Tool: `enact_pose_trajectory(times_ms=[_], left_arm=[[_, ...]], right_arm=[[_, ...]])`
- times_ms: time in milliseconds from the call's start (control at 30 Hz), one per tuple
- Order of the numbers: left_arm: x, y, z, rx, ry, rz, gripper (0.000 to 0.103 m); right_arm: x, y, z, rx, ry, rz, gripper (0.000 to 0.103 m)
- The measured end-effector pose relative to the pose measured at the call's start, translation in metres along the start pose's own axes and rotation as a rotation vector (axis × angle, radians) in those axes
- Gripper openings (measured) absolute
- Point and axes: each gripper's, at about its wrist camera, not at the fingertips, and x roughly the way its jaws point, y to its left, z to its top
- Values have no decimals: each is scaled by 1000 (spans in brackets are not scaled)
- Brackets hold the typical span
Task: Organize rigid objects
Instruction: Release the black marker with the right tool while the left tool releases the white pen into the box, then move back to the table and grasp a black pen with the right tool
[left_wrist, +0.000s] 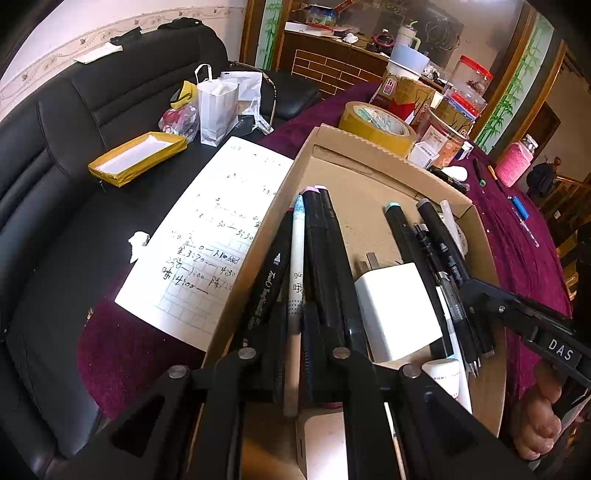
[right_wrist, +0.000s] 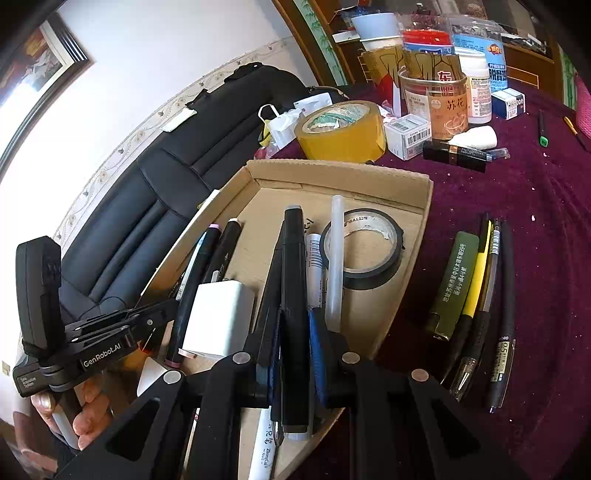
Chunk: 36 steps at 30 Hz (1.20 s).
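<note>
A shallow cardboard box (left_wrist: 373, 155) (right_wrist: 421, 195) lies on the purple tablecloth. It holds several black markers, a white charger (left_wrist: 397, 310) (right_wrist: 218, 314) and a black tape roll (right_wrist: 364, 251). My left gripper (left_wrist: 293, 295) is shut on a white pen (left_wrist: 297, 266), low over the box's left side next to a black marker (left_wrist: 269, 280). My right gripper (right_wrist: 293, 295) is shut on a black marker (right_wrist: 293, 291) over the box's middle, tip pointing away. Each gripper shows in the other's view, the right (left_wrist: 517, 314) and the left (right_wrist: 110, 332).
Several pens and a green tube (right_wrist: 454, 280) lie on the cloth right of the box. A yellow tape roll (right_wrist: 341, 129), jars and small boxes (right_wrist: 408, 134) stand behind it. A handwritten sheet (left_wrist: 207, 236) lies left of the box, by a black sofa (left_wrist: 55, 147).
</note>
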Motion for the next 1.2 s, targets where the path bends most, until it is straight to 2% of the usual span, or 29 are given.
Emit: enact_pose_trajectory(times_ms=[33, 100, 133, 167, 300, 400, 533, 667, 767, 833, 1000, 1200], left_arm=[[-2, 1, -1, -9, -4, -15, 16], [-8, 2, -2, -23, -16, -45, 27], [-15, 0, -5, -24, -29, -63, 42], [-21, -1, -8, -22, -50, -64, 51], [-58, -14, -25, 18, -136, -74, 53], [-81, -26, -44, 26, -155, -135, 53], [-108, -58, -72, 53, -191, -217, 56], [-128, -91, -92, 109, -195, -290, 60], [-146, -107, -106, 148, -215, -331, 61], [-158, -114, -115, 176, -233, -352, 62], [-177, -119, -131, 211, -267, -384, 66], [-168, -119, -124, 200, -232, -382, 67]], right_arm=[[-1, 0, 0, 2, -3, 8, 22], [-5, -1, -1, 7, -20, 34, 38], [-8, -1, -1, 4, -20, 52, 41], [-11, -1, -1, -2, -34, 62, 45], [-30, 2, -5, -26, -95, 76, 45], [-58, 5, -12, -16, -151, 70, 44], [-101, 5, -41, 13, -198, 50, 44], [-139, -4, -69, 96, -214, -10, 48], [-164, -19, -83, 192, -233, -3, 54], [-177, -26, -90, 238, -243, 1, 55], [-193, -29, -101, 286, -263, -24, 56], [-179, -32, -95, 275, -215, -48, 56]])
